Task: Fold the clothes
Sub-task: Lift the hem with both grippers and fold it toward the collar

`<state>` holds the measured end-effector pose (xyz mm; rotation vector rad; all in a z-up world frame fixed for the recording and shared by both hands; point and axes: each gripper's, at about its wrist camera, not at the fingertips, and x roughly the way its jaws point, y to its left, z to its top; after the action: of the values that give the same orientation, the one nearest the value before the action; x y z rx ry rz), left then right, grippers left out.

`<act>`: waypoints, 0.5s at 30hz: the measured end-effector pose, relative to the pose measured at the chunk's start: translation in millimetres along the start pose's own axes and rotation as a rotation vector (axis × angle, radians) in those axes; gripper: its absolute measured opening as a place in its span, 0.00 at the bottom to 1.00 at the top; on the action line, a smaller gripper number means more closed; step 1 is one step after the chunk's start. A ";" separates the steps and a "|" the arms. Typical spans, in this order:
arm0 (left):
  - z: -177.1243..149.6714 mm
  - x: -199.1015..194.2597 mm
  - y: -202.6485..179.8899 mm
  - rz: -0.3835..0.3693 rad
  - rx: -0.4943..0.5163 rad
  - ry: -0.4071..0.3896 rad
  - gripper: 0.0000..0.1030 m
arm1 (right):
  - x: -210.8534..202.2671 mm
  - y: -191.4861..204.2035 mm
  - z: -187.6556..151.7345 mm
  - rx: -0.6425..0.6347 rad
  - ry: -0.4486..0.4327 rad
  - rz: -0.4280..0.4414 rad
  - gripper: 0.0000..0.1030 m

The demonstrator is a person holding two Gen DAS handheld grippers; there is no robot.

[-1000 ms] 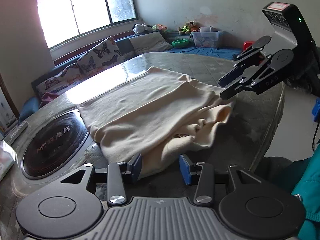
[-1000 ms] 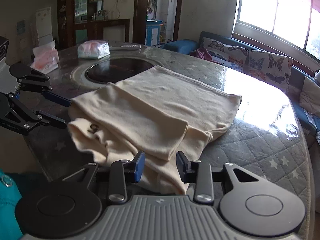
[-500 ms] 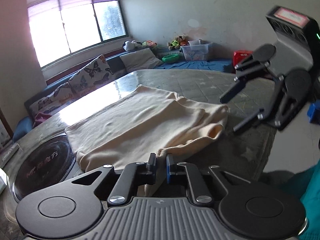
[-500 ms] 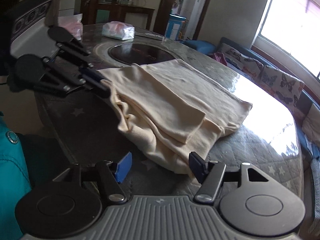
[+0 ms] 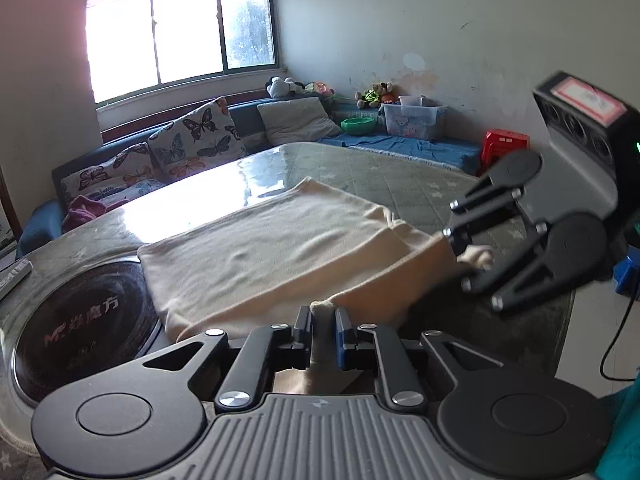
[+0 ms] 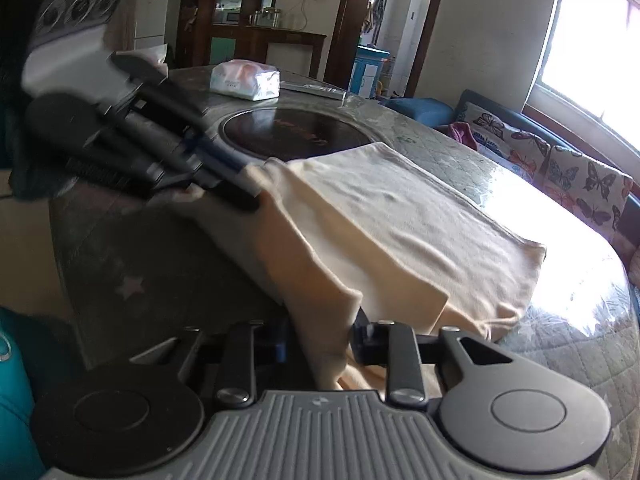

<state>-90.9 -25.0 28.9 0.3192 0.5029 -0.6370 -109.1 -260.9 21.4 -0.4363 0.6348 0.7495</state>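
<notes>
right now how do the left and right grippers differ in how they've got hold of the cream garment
The left gripper has its fingers nearly together, pinching a thin bit of the cream garment. The right gripper has its fingers wider apart, around a thicker bunch of cloth. The left grips the corner nearer the black round hob plate; the right grips the corner farther from it. Both hold the near edge, lifted off the table.

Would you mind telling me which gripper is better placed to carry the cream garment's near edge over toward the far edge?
Neither alone: the left gripper and right gripper each have their jaws shut on a near corner of the cream garment, lifted off the table. Moving both together seems best.
</notes>
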 end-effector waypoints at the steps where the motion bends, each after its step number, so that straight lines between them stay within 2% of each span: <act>1: -2.2 -0.9 0.2 0.002 0.002 0.002 0.24 | -0.4 -3.3 2.1 0.019 0.005 0.009 0.17; 2: -4.4 -1.7 0.4 0.005 0.004 0.005 0.32 | -0.9 -6.8 3.9 0.037 0.007 0.021 0.16; 4: -8.9 -3.4 0.8 0.009 0.009 0.010 0.37 | -2.6 -12.8 6.8 0.069 0.006 0.037 0.15; 12: -24.8 -0.9 1.8 0.046 0.077 0.034 0.37 | -3.9 -24.3 14.5 0.141 -0.011 0.048 0.13; 13: -25.5 -0.7 2.8 0.041 0.084 0.036 0.34 | -3.6 -23.4 13.7 0.145 -0.014 0.046 0.12; 14: -25.8 -0.7 3.6 0.037 0.087 0.035 0.22 | -4.1 -22.5 12.2 0.151 -0.018 0.046 0.12; 15: -25.7 -1.2 5.0 0.028 0.085 0.034 0.16 | -4.8 -21.7 10.5 0.157 -0.022 0.046 0.11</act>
<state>-97.4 -9.6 8.8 0.4170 0.5040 -0.6274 -91.9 -271.5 35.4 -0.2694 0.6792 0.7408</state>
